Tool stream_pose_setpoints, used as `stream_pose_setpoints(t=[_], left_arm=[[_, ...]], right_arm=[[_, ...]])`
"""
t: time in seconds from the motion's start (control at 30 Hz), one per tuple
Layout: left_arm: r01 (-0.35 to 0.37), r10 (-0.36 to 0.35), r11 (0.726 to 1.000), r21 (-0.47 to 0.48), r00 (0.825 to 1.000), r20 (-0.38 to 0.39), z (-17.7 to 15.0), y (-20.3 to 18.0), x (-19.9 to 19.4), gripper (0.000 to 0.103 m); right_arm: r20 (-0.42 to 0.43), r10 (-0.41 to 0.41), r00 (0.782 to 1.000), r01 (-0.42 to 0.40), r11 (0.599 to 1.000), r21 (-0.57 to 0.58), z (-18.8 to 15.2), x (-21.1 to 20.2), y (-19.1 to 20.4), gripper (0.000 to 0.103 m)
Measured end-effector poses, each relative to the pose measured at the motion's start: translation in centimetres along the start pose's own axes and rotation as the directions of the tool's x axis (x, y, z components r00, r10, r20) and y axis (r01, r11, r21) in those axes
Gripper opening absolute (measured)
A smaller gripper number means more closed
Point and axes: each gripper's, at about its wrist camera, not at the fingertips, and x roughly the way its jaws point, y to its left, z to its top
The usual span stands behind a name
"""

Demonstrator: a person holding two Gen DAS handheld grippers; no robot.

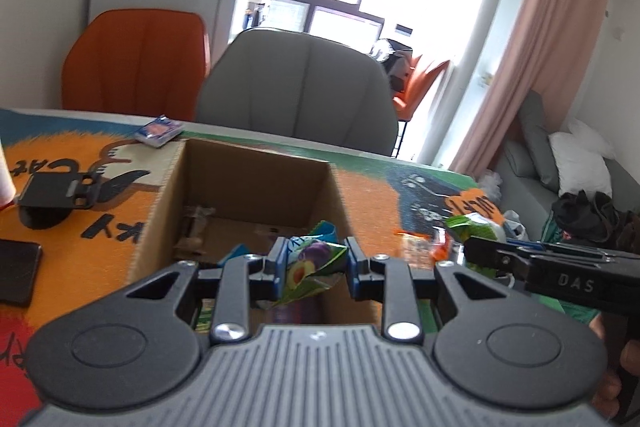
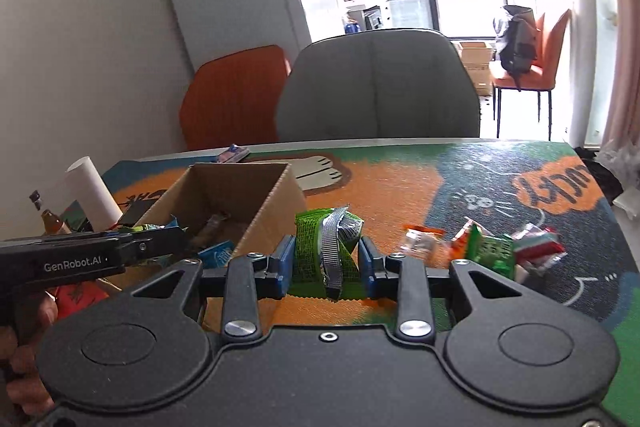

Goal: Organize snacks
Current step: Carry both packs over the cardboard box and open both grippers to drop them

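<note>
Loose snacks [image 2: 500, 251] right of box [image 2: 280, 195]

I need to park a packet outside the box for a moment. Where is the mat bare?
The orange stretch of mat between the cardboard box and the loose packets is bare, as is the far edge by the grey chair. Left of the box it is crowded: a paper roll and a bottle.

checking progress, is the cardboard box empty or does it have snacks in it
Not empty: the open-topped cardboard box already holds a few snack packets, though much of its floor is bare.
</note>
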Motion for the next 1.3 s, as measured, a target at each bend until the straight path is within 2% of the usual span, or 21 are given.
stream_pose_setpoints(t=[0.2,0.27,0.4,0.87,0.93,1.0,1.07,1.3], left_arm=[[-0.019,0.018,0.999,-0.033,0.999,-0.026,0.1,2.1,0.8,0.028],[-0.026,0.025,0.999,-0.04,1.0,-0.016,0.2,2.5,0.9,0.032],[-0.059,0.059,0.998,0.007,0.998,0.01,0.2,2.5,0.5,0.042],[-0.092,0.093,0.992,-0.084,0.996,0.014,-0.1,6.4,-1.5,0.057],[-0.094,0.096,0.992,-0.089,0.995,0.015,-0.2,6.6,-1.8,0.058],[-0.094,0.096,0.991,-0.091,0.995,0.016,-0.2,6.8,-2.1,0.06],[-0.093,0.095,0.991,-0.091,0.995,0.019,-0.3,7.0,-2.2,0.065],[-0.083,0.086,0.991,-0.108,0.996,0.03,-0.2,7.2,-2.5,0.081]], right_arm=[[-0.011,0.009,1.0,-0.009,1.0,-0.01,0.4,1.5,1.0,0.032],[-0.014,0.015,1.0,-0.015,1.0,-0.016,0.5,2.0,1.6,0.032],[-0.018,0.029,0.999,-0.029,0.999,-0.027,0.9,2.8,2.6,0.032],[-0.038,0.13,0.991,-0.132,0.99,-0.043,2.2,5.6,6.9,0.032],[-0.032,0.164,0.986,-0.165,0.986,-0.019,2.5,6.0,7.4,0.038],[-0.023,0.197,0.98,-0.197,0.98,0.007,2.8,6.2,7.7,0.056],[-0.009,0.195,0.981,-0.195,0.981,0.008,3.0,6.0,7.9,0.064],[-0.025,0.154,0.988,-0.154,0.988,0.014,2.4,5.4,7.3,0.074]])
